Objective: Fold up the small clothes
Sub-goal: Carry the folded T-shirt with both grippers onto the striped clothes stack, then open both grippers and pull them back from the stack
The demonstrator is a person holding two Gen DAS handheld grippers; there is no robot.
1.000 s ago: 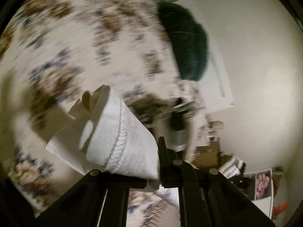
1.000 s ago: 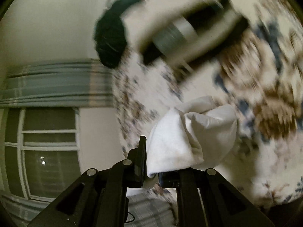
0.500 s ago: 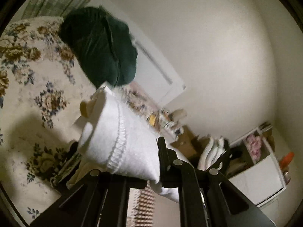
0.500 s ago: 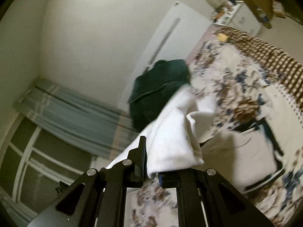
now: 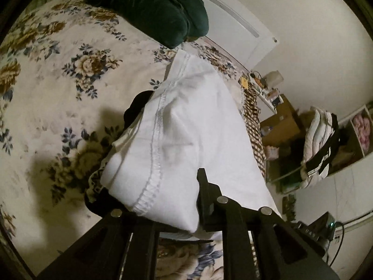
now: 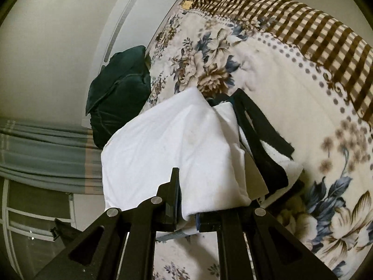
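A folded white garment point(image 5: 186, 128) with a stitched hem hangs between both grippers, low over the floral blanket point(image 5: 58, 81). My left gripper point(image 5: 172, 200) has one end of it between its fingers; its jaws are opening and the cloth still sits in them. The right gripper point(image 6: 188, 200) is shut on the other end of the white garment point(image 6: 163, 144). Just under and beyond the cloth lies a pile of folded clothes with black bands point(image 6: 256, 135), seen as a dark edge point(image 5: 137, 107) in the left wrist view. The cloth hides one finger of each gripper.
A dark green pillow point(image 5: 151, 7) rests at the head of the bed, against a white panel point(image 6: 130, 23). A brown checked cover point(image 6: 303, 23) drapes the far side. Shelves and cluttered furniture point(image 5: 314, 140) stand beyond the bed. Grey curtains point(image 6: 46, 151) hang over a window.
Both grippers swung across the bed with the white garment and came down over the pile of folded clothes. The left gripper rolled, and the garment now hangs flatter.
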